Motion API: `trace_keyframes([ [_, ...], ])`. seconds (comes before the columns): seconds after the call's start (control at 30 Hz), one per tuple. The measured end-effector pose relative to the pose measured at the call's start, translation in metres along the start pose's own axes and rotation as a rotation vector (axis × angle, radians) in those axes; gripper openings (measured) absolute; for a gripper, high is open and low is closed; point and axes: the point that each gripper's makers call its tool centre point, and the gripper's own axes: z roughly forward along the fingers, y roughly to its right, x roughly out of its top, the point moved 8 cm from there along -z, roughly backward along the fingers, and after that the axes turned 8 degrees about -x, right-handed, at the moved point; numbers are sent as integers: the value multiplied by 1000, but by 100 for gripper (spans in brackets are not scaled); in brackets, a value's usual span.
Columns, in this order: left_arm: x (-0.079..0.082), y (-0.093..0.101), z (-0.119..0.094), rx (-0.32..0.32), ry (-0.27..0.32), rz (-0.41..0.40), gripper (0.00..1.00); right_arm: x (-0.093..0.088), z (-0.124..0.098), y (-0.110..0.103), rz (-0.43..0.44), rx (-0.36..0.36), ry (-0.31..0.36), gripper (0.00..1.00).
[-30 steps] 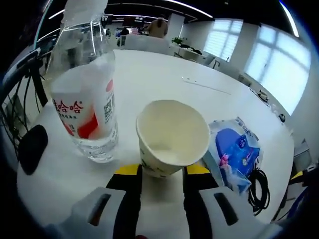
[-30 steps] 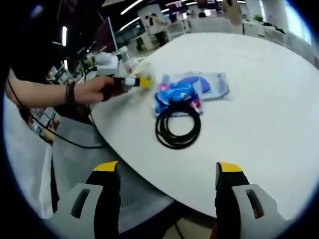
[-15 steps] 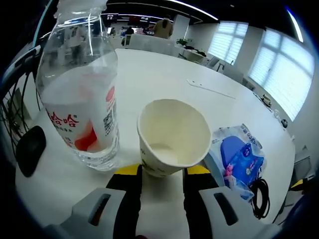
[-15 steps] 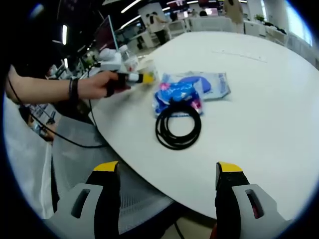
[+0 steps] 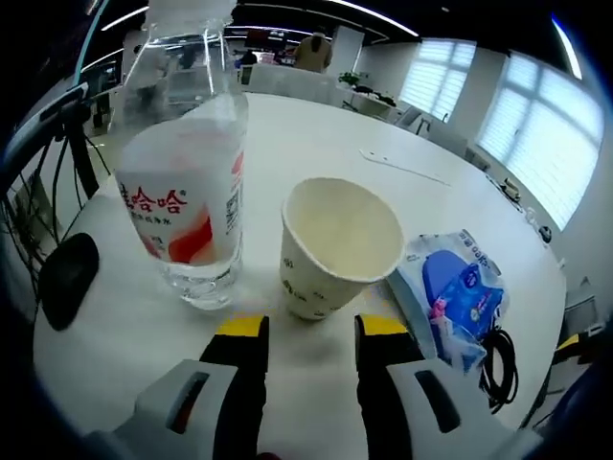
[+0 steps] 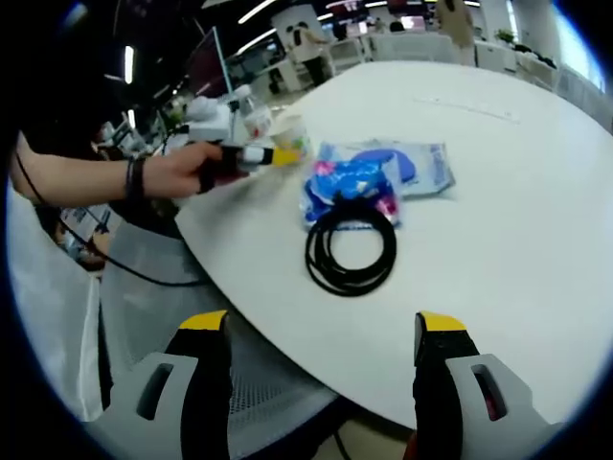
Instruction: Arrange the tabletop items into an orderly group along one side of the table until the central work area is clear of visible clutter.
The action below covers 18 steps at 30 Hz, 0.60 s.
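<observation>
Left gripper view: left gripper point(image 5: 311, 331) sits low over the white table point(image 5: 316, 144), jaws parted, yellow tips just short of the paper cup point(image 5: 340, 244). The cup stands upright at 12 o'clock from the tips, in line with the gap and not clamped; contact with either tip cannot be told. Water bottle point(image 5: 187, 182) stands upright just beside the cup at 10 o'clock, red-and-white label facing the camera. Blue packet point(image 5: 450, 292) lies flat at 3 o'clock from the cup, near it. Black cable coil point(image 5: 496, 355) lies by the packet's near end, at the table edge. A dark flat object point(image 5: 65, 278) lies at 9 o'clock near the table edge; identity unclear.

Right gripper view: right gripper point(image 6: 326, 369) is wide open, holding nothing, below the table's near edge. Cable coil at 12 o'clock, its far side overlapping the packet. At 10 o'clock, a hand point(image 6: 182, 171) holds the left gripper by the cup.
</observation>
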Motion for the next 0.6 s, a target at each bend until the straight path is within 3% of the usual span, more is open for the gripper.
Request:
trace_keyframes([
  [0.6,-39,2,-50,-47,-24,69,38,10,13,-11,-36,38,13,77],
])
